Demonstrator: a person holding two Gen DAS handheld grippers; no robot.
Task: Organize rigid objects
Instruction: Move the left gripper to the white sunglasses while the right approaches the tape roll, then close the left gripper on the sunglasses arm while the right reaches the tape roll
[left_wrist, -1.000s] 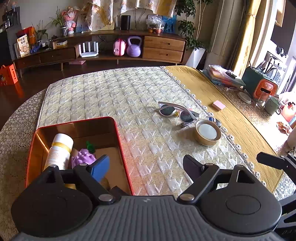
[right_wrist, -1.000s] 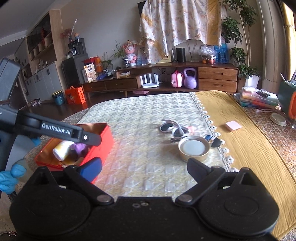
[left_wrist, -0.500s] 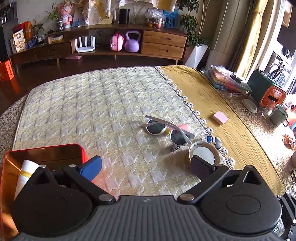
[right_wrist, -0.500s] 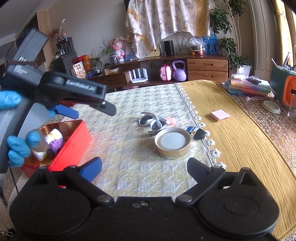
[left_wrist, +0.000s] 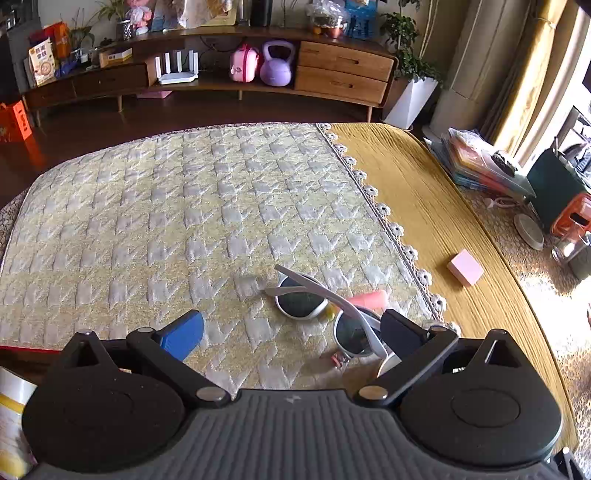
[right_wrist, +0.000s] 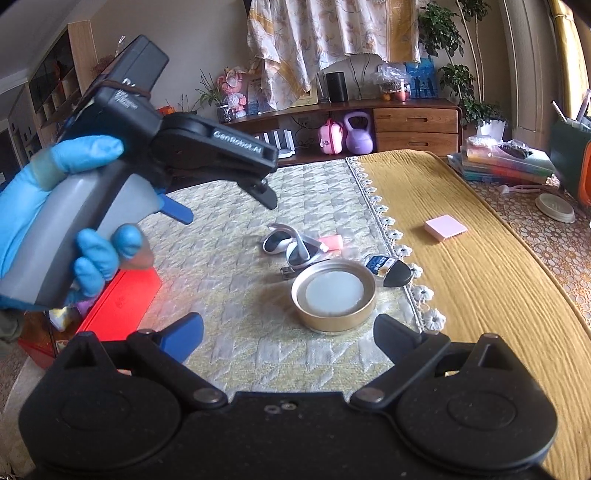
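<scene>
Now that the white-framed dark-lens sunglasses (left_wrist: 325, 310) sit just ahead of the left gripper (left_wrist: 291, 328), toward its right finger, jaws spread wide and empty, clearly swung away from red metal tin (right_wrist: 110, 306) behind-left; looks like next pickup.

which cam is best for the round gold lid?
Right wrist. The round gold lid lies fully in view there, rim and pale centre clear, between the sunglasses and that claw. In the left wrist view only a pale sliver peeks out behind the claw's right finger.
</scene>
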